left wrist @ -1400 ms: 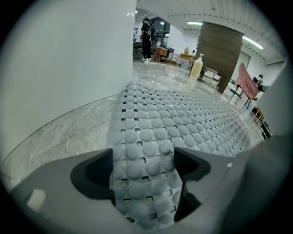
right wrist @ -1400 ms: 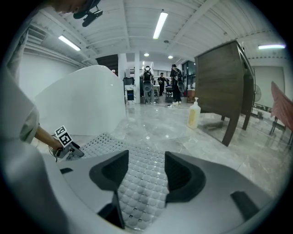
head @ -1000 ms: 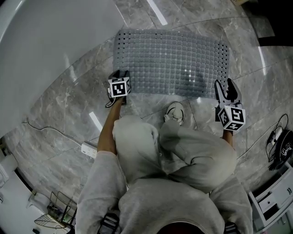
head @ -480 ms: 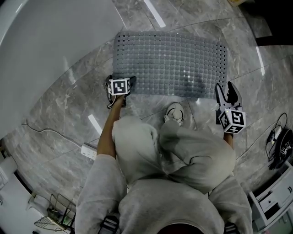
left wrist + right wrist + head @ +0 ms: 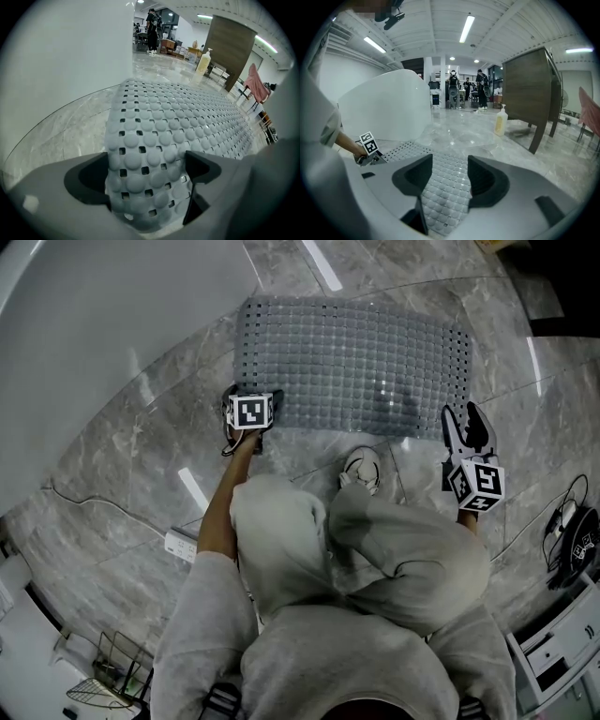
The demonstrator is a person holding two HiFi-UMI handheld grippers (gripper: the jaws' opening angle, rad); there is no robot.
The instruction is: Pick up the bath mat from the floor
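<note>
Bath mat (image 5: 356, 367): a grey mat studded with bumps and square holes. It lies flat on the floor, just beside the white bathtub (image 5: 94, 343), with one long edge towards the person.
Floor (image 5: 141, 474): glossy grey marble; ceiling lights reflect in it.
Left claw (image 5: 251, 397): low at the mat's near left corner, its marker cube facing up. In the left gripper view the jaws stand wide apart and the corner of the mat (image 5: 187, 122) fills the gap between them (image 5: 145, 164). The mat's side edge runs right at the left jaw's tip. The pads do not appear to squeeze it.
Right claw (image 5: 461, 423): at the mat's near right corner, tips pointing along the floor towards it. In the right gripper view the jaws (image 5: 450, 171) stand apart, nothing is clamped, and the mat (image 5: 445, 192) shows through the gap.
Left claw from the right: seen low at the far side of the mat (image 5: 375, 158), with the bathtub (image 5: 389, 112) behind it.
Person: crouches in light grey clothes, knees bent, with a pale shoe (image 5: 361, 468) on the floor just short of the mat's near edge.
Background: a pump bottle (image 5: 501, 121) stands on the floor near a dark wooden cabinet (image 5: 529, 93).
</note>
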